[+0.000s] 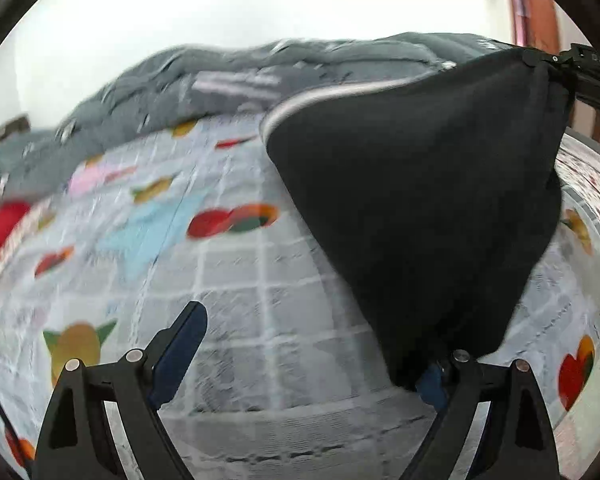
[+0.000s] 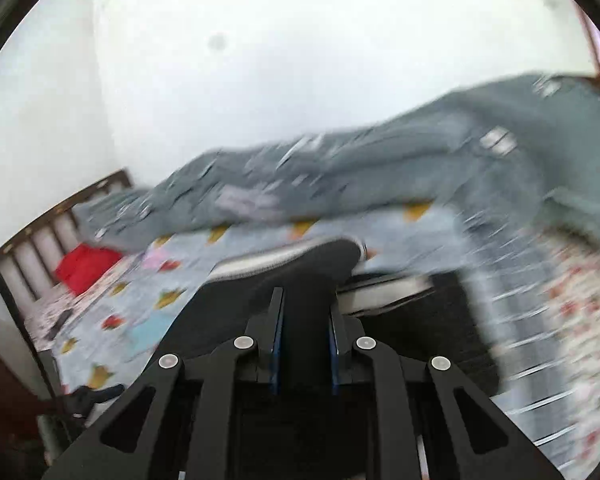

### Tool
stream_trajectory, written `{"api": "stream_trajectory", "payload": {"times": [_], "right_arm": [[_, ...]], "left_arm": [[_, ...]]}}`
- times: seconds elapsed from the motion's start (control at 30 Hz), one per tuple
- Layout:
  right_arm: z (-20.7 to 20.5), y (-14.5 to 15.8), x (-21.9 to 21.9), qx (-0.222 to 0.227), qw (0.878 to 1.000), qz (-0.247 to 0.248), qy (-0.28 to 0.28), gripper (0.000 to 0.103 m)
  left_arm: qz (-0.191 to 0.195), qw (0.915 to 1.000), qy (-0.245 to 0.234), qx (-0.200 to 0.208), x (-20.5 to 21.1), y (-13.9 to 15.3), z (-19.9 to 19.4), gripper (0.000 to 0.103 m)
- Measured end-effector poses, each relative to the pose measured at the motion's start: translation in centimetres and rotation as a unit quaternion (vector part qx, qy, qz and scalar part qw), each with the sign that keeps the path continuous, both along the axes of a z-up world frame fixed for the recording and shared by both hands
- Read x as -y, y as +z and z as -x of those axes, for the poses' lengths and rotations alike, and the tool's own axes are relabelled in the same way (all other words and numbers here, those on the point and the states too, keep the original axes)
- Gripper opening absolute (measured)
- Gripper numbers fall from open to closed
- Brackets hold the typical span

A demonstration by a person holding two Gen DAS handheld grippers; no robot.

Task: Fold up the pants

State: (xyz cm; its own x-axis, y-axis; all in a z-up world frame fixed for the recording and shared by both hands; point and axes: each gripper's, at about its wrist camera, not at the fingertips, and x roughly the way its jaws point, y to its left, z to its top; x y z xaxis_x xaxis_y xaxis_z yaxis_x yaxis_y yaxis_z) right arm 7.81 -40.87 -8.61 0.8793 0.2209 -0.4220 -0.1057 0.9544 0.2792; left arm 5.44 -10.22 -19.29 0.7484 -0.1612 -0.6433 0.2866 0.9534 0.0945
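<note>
I read the pants as matt black cloth, smooth-faced, with a pale ribbed band along one edge. The left gripper is matt black plastic with dull metal pins at its joints; its fingers carry dark blue pads with a slight sheen. The right gripper shows the same plastic, pins and blue pads. The bedsheet is thin printed cloth, flat-woven, matt. The blanket along the bed's far edge looks like soft grey cloth. The headboard appears to be dark wood.
</note>
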Motion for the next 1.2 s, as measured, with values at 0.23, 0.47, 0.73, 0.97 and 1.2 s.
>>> {"api": "stream_trajectory", "payload": {"times": [0.23,0.47,0.73,0.97,1.2], "right_arm": [[1.7,-8.2,6.3,-0.096,0.99,0.055,-0.084,0.017],[2.2,-8.8,5.5,-0.109,0.984,0.082,-0.114,0.033],[4.2,-3.9,4.9,-0.045,0.985,0.11,-0.125,0.036],[2.4,-7.8,2.0,-0.106,0.98,0.14,-0.089,0.036],[2.9,-8.9,1.3,-0.123,0.975,0.161,-0.088,0.04]], "left_arm": [[0.015,0.9991,-0.037,-0.018,2.6,-0.1,-0.3,0.093],[0.034,0.9982,-0.036,-0.036,1.3,0.5,0.9,0.089],[0.092,0.9935,-0.061,-0.027,-0.8,2.0,3.0,0.089],[0.077,0.9954,-0.04,-0.042,2.2,2.6,-0.5,0.089],[0.064,0.993,-0.038,-0.092,2.9,0.6,-1.7,0.091]]}}
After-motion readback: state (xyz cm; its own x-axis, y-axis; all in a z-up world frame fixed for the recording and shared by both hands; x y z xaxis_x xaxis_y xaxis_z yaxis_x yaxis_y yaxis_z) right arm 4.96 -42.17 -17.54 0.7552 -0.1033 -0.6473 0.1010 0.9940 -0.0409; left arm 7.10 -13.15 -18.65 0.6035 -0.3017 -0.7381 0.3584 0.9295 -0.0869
